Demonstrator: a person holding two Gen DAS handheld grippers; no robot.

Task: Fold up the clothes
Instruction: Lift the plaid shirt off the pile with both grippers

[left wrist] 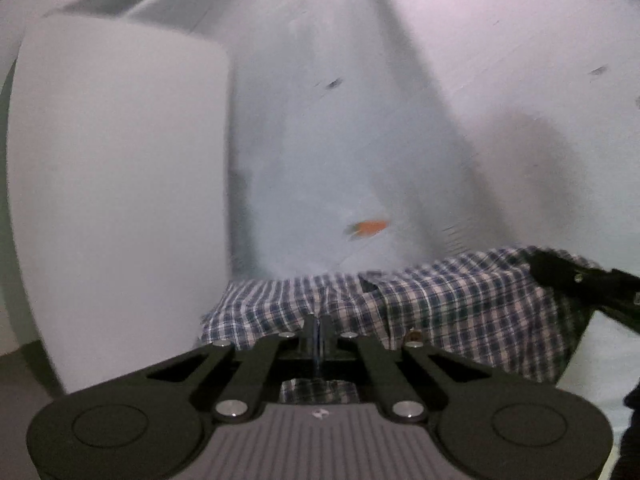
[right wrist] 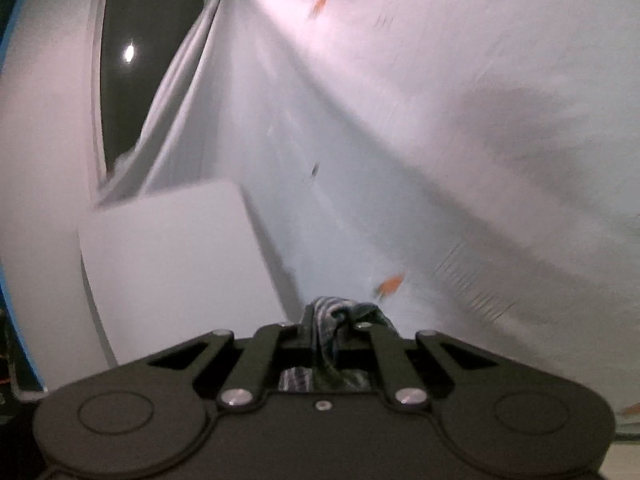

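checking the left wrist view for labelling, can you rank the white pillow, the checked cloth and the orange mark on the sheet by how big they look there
1. white pillow, fills most of the left side
2. checked cloth, a wide band across the lower middle, partly hidden behind the left gripper
3. orange mark, a small blurred spot

The cloth sits nearer the camera, so true sizes may differ.

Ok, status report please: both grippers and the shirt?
Left gripper shut on plaid shirt. Right gripper shut on bunched shirt edge. Nothing in the way.
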